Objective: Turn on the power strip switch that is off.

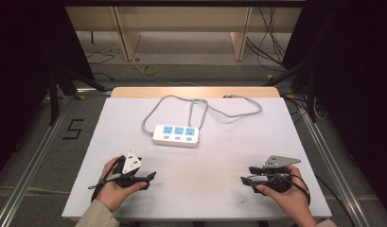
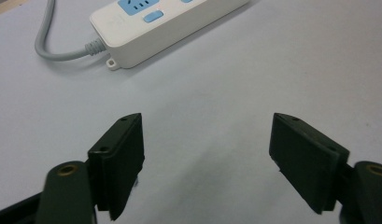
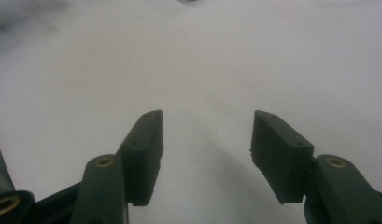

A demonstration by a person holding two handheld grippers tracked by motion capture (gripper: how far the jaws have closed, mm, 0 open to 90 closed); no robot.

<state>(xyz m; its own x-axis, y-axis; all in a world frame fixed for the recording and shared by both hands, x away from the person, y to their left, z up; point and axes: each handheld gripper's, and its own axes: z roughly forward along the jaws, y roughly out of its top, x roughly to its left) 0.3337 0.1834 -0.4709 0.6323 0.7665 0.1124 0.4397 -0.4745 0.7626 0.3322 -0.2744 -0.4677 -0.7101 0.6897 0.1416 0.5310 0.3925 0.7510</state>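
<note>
A white power strip [image 1: 176, 135] with three blue sockets lies in the middle of the white table [image 1: 110, 156], its grey cable [image 1: 200, 106] looping toward the far edge. In the left gripper view one end of the power strip [image 2: 156, 30] lies ahead of the jaws, cable [image 2: 53, 51] trailing left. My left gripper [image 1: 152, 176] rests near the front left, open and holding nothing, jaws pointing right. Over at the front right my right gripper [image 1: 248, 175] stands open too, jaws pointing left over bare table. Between the left gripper's [image 2: 207, 154] jaws and the right gripper's [image 3: 207, 149] jaws there is only tabletop.
Metal frame rails [image 1: 35, 151] run along both sides of the table. A black "5" [image 1: 73, 128] is marked on the floor at the left. Wooden furniture legs [image 1: 127, 35] and loose cables [image 1: 271, 42] lie beyond the far edge.
</note>
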